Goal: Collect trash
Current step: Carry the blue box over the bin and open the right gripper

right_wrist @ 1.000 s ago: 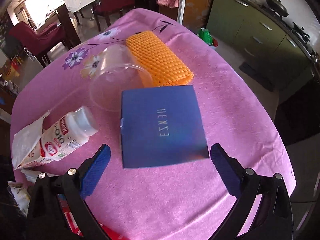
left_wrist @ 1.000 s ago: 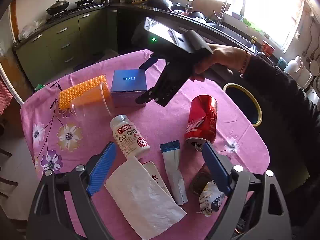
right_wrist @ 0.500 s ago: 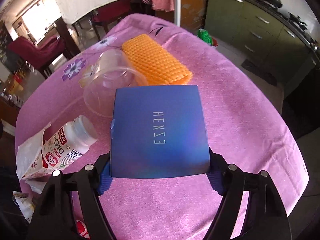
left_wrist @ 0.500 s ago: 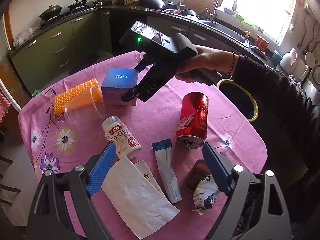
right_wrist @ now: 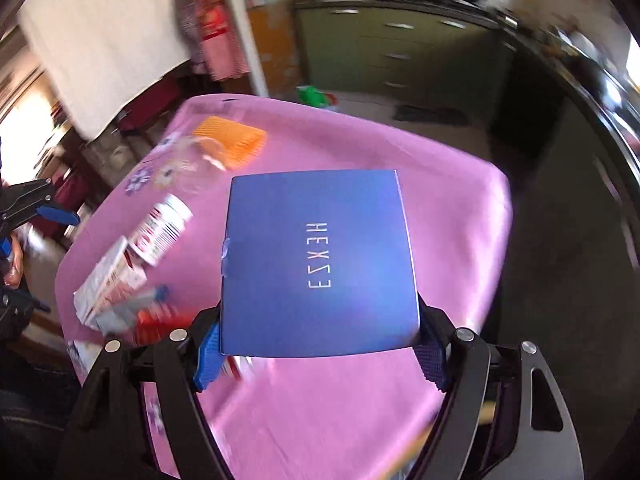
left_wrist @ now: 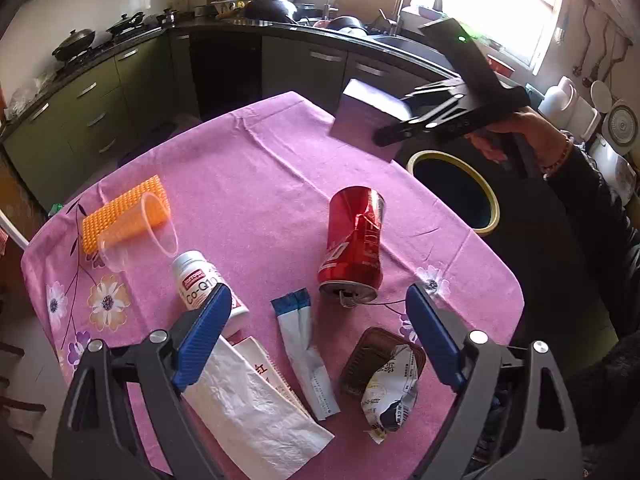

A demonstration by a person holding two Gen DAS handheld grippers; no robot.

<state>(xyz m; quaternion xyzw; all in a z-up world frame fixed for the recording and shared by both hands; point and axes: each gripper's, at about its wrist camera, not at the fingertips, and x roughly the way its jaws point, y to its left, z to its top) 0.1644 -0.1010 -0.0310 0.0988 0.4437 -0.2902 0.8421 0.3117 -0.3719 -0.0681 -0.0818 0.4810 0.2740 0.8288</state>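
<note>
My right gripper (right_wrist: 320, 354) is shut on a blue box marked HEXZE (right_wrist: 318, 264) and holds it in the air above the pink table's far right edge; the box also shows in the left wrist view (left_wrist: 366, 118), close to a yellow-rimmed bin (left_wrist: 456, 186) beside the table. My left gripper (left_wrist: 316, 340) is open and empty above the near table edge. Between its fingers lie a crushed red can (left_wrist: 354, 240), a blue-white sachet (left_wrist: 302, 348) and a brown wrapper (left_wrist: 382, 372). A white paper bag (left_wrist: 248, 404) lies at the near left.
A white Co-Q10 bottle (left_wrist: 200, 280), a clear plastic cup (left_wrist: 136, 236) and an orange textured pad (left_wrist: 120, 208) lie on the left of the pink tablecloth (left_wrist: 260, 168). Green kitchen cabinets (left_wrist: 80, 108) and a counter stand behind.
The right gripper closed on the blue box, lifted it off the table and carried it right, toward the bin. The left gripper pulled back slightly and stays open.
</note>
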